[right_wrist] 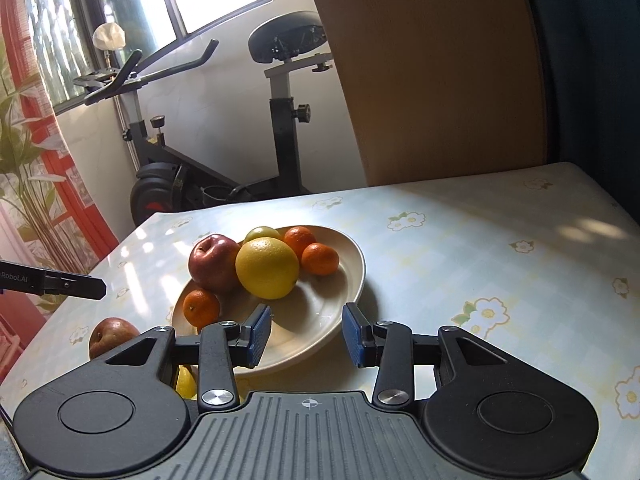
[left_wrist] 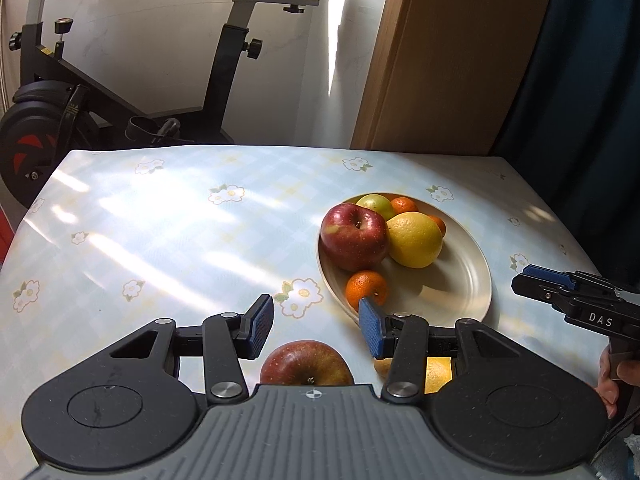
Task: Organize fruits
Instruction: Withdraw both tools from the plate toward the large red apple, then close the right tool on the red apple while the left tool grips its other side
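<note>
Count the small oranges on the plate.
3: one at the plate's near-left rim, two at the back behind the large yellow citrus. More could be hidden.

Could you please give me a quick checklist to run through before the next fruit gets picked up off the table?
1. Left gripper empty, jaws apart: ok.
2. Right gripper empty, jaws apart: ok.
3. Loose apple still on the table, just below the left gripper: ok.
4. Free space in the plate on its near side: ok.
5. Yellow fruit beside the plate mostly hidden by the grippers: cannot tell its kind.
</note>
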Demonstrator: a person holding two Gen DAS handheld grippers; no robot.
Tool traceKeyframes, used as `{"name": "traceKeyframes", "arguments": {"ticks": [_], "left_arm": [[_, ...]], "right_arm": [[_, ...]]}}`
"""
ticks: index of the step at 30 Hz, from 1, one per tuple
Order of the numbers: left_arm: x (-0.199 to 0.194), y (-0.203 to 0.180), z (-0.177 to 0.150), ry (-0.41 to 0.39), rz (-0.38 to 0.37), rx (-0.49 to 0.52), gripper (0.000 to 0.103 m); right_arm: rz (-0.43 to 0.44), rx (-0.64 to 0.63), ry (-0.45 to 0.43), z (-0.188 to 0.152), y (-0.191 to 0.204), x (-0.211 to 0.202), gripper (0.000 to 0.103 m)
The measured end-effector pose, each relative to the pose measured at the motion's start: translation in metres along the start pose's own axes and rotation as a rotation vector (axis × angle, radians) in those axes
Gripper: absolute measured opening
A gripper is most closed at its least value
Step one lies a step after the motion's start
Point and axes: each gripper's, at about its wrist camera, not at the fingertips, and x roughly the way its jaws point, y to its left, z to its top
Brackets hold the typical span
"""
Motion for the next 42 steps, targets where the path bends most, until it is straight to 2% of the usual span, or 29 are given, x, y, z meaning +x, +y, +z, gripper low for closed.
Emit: {"name": "traceKeyframes", "arguments": {"ticks": [10,20,24,29,35,42], "left_arm": [[-0.008,0.01,-0.014,-0.012,0.001,-0.01,0.05],[-0.013,0.027,-0.02,-0.006,-0.004,-0.04,0.05],[-0.023,0.041,-0.016,-0.027,0.014,-0.036,0.05],[-0.044,0.076,-0.005,-0.072,0.053,-0.054,0.05],[-0.052,0.106,-0.003,-0.078,0.094,-0.073,0.049],[-0.036,0.108,-0.014,-0.041,0.025,-0.06,0.049]], "right_arm": [[0.008,-0.009,0.025,-0.017,0.022,-0.015,0.037],[0.035,-0.061,0.054,-0.013,0.046,-0.009,0.037],[0.062,-0.102,0.068,-0.008,0.065,0.0,0.037],[0.107,-0.13,0.084,-0.003,0.092,0.014,0.037],[0.126,-0.172,0.102,-0.003,0.127,0.032,0.037],[0.135,-0.235,0.154,-0.012,0.159,0.045,0.038]]}}
